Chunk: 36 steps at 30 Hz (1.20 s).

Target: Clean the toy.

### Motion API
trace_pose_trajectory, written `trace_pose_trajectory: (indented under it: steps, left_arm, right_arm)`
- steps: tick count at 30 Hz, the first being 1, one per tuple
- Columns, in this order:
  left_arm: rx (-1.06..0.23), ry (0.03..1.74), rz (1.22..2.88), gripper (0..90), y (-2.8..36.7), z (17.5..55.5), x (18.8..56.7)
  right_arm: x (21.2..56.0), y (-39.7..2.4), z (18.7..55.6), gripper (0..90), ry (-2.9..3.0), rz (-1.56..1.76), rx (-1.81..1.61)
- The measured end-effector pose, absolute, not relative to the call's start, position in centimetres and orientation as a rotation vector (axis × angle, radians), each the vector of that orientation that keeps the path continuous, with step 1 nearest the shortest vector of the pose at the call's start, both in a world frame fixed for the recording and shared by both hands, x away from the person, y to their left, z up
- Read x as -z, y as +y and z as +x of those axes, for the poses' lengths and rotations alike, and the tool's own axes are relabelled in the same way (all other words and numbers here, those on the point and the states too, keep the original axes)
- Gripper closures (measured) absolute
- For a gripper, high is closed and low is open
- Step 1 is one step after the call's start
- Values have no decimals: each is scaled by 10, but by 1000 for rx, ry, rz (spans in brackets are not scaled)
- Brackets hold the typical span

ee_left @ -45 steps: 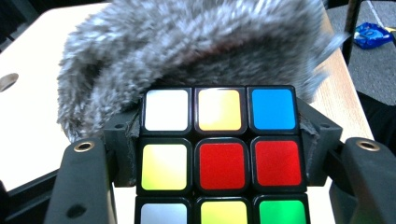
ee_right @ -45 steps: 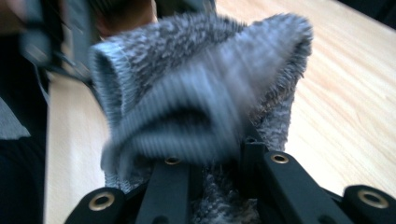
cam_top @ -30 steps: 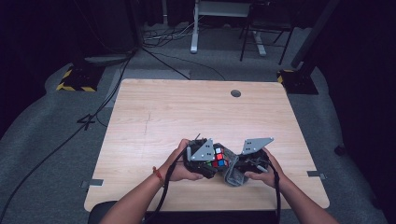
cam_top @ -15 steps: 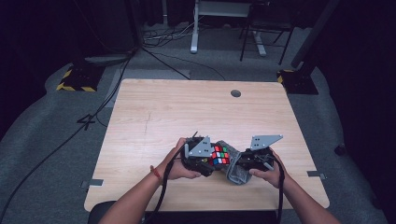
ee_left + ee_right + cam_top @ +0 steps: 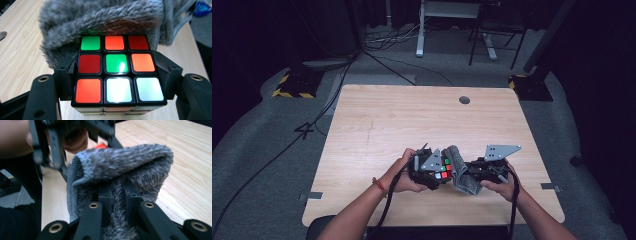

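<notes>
- Wiping looked like the job in hand: the left gripper (image 5: 438, 172) sat clamped on the puzzle cube (image 5: 443, 168), and the right gripper (image 5: 467, 172) was pinched shut on the grey fuzzy cloth (image 5: 459, 169).
- Compared with a second before, the cloth had climbed. It had hung low between the two hands; now it stood up along the cube's right side, touching it, with its top edge poking toward the far side.
- Half a second back the cube's coloured face was wide open to the high view; by this moment the cloth had crept over part of it, so fewer stickers were left showing there.
- From the left gripper view, the cube (image 5: 117, 69) filled the space between the black jaws, both pads pressed on its sides, and the cloth (image 5: 100, 22) bulged right behind its far edge, brushing the top row.
- From the right gripper view, the cloth (image 5: 120, 167) was folded over on itself, its tail squeezed tight between the closed jaws, with the other hand (image 5: 15, 137) holding its gripper just beyond.
- Both hands stayed near the front edge of the table (image 5: 402, 115), barely shifting; the action was all in the cloth's fold and angle.
- My read: the cloth had just made contact, so the rubbing pass was starting rather than finishing. One face seemed covered at most, and the cube would likely need turning for the rest.
</notes>
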<state>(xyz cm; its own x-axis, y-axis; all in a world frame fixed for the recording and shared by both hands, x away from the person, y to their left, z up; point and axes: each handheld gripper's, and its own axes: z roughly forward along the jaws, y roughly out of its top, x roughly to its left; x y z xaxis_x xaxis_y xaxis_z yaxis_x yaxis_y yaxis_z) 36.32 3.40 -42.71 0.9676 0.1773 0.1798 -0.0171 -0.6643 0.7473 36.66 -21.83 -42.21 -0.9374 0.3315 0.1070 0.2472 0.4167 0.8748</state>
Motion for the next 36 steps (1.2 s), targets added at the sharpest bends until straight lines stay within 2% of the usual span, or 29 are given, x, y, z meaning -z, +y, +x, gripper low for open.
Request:
trace_pose_trajectory:
  steps: [3, 7, 18, 21, 27, 36]
  left_arm:
    - [-307, 97, 2302, 334, 31, 363, 430]
    - [-298, 109, 2244, 336, 36, 364, 425]
    - [-300, 130, 2182, 337, 45, 365, 416]
    - [-334, 142, 2212, 337, 48, 369, 418]
    - [-268, 171, 2225, 337, 48, 374, 428]
    - [-247, 98, 2219, 337, 37, 361, 425]
  right_arm:
    - [421, -218, 365, 797, 2563, 516, -1563]
    - [419, -217, 363, 796, 2548, 503, -1547]
    - [445, -208, 373, 794, 2659, 561, -1402]
    - [442, -206, 367, 794, 2621, 514, -1386]
    - [427, -207, 357, 794, 2548, 432, -1453]
    - [422, -213, 361, 793, 2470, 461, -1466]
